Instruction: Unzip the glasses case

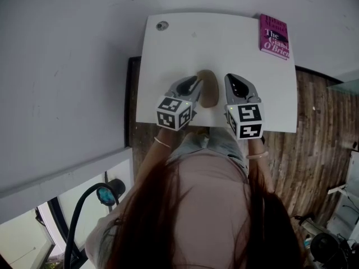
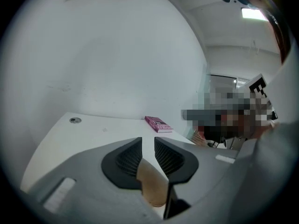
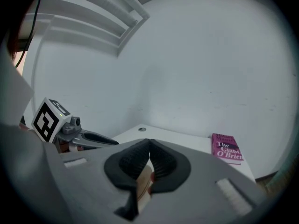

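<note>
The tan glasses case lies at the near middle of the white bench, flanked by the left tongs, narrowly parted beside it, and the right tongs, closed empty; unpinned, it would likely skid under any pull.

Open tabletop ahead; pink book in corner.

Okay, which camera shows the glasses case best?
The head view: the glasses case lies on the white table, mostly in sight. The left gripper view shows only a tan part behind its jaws; the right gripper view, a sliver.
</note>
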Tool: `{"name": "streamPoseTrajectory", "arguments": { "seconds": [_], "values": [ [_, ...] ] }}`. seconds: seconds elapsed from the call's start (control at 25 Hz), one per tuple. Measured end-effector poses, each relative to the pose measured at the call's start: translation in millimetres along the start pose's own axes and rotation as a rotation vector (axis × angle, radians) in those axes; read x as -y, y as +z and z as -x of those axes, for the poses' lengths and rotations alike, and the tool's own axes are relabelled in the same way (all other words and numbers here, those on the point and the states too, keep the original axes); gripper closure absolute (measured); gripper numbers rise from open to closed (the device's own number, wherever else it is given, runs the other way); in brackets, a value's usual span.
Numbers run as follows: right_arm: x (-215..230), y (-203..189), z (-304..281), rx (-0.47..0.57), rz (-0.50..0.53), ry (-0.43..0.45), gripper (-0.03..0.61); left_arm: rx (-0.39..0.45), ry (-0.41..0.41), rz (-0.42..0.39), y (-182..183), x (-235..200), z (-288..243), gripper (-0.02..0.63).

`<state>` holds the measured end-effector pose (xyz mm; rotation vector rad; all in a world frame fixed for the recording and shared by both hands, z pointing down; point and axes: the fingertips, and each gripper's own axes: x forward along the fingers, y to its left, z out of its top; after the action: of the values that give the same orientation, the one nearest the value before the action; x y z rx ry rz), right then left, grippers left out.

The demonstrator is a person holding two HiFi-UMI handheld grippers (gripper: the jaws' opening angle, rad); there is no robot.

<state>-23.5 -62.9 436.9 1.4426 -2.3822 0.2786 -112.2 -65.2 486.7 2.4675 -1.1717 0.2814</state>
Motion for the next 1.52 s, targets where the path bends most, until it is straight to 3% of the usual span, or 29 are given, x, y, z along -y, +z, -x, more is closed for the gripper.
{"name": "streamPoseTrajectory", "arguments": {
  "seconds": [0.88, 1.52],
  "values": [
    [29.8, -16.5, -54.4, -0.102, 0.079, 0.143, 0.574, -0.242, 0.034, 0.334, -66.8, -27.0, -46.0, 0.39],
    [43.3, -21.0, -72.0, -0.129, 0.082, 0.18, 0.574, -0.338, 0.024, 0.507, -108.3, -26.9, -67.6, 0.307]
  ]
}}
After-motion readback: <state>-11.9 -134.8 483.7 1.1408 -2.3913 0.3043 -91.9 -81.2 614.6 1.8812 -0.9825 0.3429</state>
